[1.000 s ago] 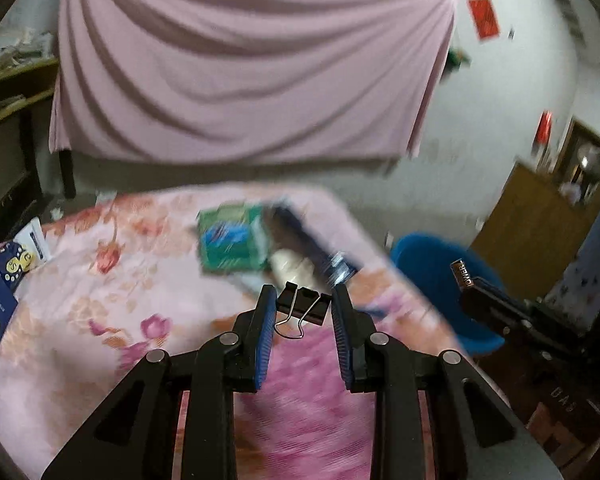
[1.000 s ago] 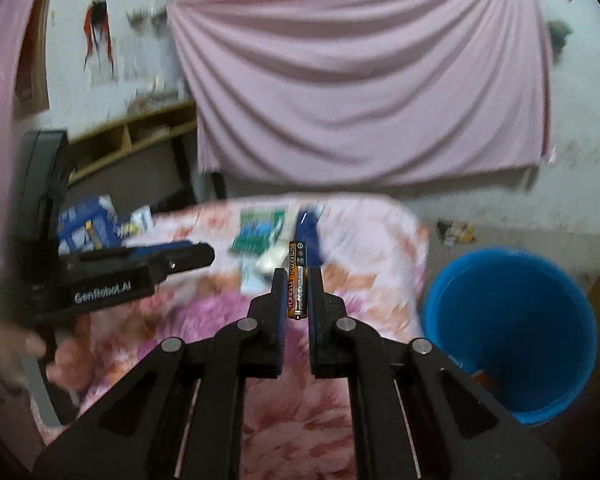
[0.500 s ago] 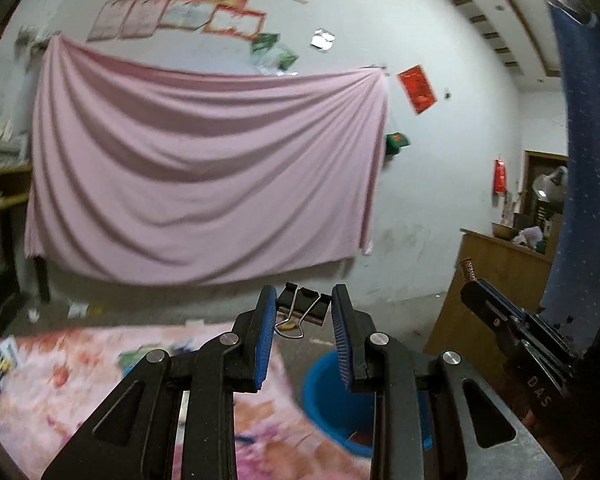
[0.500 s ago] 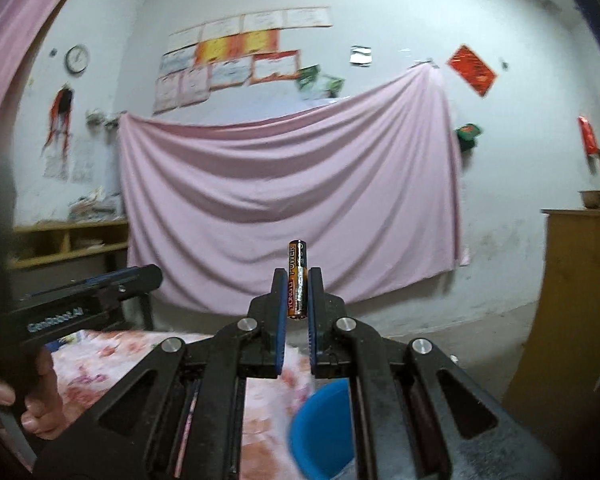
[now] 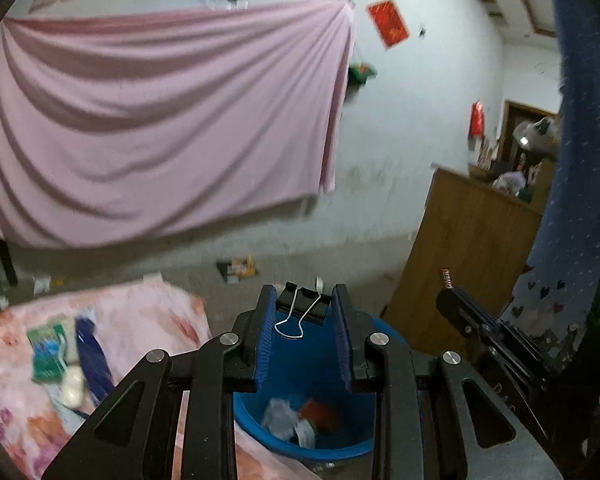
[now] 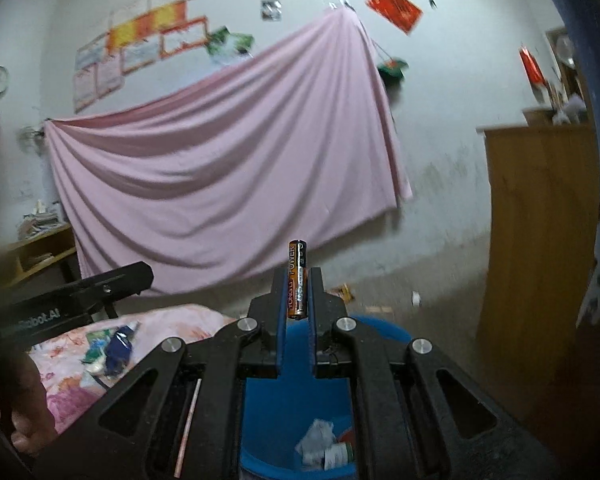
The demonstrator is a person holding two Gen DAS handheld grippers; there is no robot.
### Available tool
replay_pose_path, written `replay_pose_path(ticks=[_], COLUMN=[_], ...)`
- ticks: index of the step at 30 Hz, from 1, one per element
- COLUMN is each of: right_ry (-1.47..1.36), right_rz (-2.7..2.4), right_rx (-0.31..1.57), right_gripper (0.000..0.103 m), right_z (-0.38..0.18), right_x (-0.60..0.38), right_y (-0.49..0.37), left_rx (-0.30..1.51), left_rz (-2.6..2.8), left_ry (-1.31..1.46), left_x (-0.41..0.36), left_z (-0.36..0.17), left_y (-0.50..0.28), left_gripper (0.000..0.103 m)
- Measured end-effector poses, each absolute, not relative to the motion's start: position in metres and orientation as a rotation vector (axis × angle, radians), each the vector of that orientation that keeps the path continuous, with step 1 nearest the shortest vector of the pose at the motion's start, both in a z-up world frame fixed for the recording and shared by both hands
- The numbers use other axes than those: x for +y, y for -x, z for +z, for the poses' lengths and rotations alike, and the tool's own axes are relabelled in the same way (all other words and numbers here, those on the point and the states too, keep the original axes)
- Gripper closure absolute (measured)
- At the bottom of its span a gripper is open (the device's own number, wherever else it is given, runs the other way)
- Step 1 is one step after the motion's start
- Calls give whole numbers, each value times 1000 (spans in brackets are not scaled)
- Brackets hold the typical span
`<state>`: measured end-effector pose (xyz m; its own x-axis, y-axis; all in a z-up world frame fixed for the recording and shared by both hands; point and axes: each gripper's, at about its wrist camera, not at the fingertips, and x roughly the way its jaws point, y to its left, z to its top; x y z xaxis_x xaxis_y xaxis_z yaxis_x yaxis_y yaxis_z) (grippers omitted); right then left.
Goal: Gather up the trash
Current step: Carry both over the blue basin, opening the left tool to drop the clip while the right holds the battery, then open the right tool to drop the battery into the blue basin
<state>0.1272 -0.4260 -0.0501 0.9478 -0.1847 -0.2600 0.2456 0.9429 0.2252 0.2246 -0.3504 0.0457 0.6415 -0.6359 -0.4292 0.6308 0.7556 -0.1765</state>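
Observation:
My left gripper [image 5: 303, 312] is shut on a black binder clip [image 5: 301, 307] with wire handles and holds it above the blue bin [image 5: 300, 376]. My right gripper [image 6: 297, 292] is shut on a brown and orange battery [image 6: 297, 278], held upright above the same blue bin [image 6: 284, 392]. The bin holds crumpled paper and other scraps. The right gripper also shows in the left wrist view [image 5: 472, 320], to the right, with the battery tip sticking up. The left gripper's body shows at the left in the right wrist view [image 6: 72, 304].
A table with a pink floral cloth [image 5: 112, 320] lies to the left, with a green packet [image 5: 48, 348], a blue wrapper [image 5: 92, 356] and a white scrap on it. A wooden cabinet [image 5: 468, 248] stands right of the bin. Litter lies on the floor by the wall.
Both grippers swung right from over the table to above the blue bin, first tilting up, then down. The clip and the battery stay gripped.

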Motion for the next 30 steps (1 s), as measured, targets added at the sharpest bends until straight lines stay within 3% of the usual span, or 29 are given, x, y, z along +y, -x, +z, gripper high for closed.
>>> replay_pose_path(ticks=[9,16,20,28,30], right_ry=[-353,-368,-369,-360,-351], right_rz=[-228,-224,-224,-231,-233], right_rx=[406,462,480,460,441], right_gripper=[67,67,66,61,58], right_z=[-87,-95,-96,-92,-87], right_x=[-448,-454,-454,-451,-449], right_y=[-145,-150,-151,-151,-149], left_rx=[783,875,886,821,785], left_rz=[-726,-718,-698,-660,-640], left_ry=[13,18,33,77,85], left_x=[-383,-390,-386,-355,-344], left_z=[7,-4,-4,3,8], left_y=[-260,-272,-277,-270,-266], left_gripper=[79,78,58,56,48])
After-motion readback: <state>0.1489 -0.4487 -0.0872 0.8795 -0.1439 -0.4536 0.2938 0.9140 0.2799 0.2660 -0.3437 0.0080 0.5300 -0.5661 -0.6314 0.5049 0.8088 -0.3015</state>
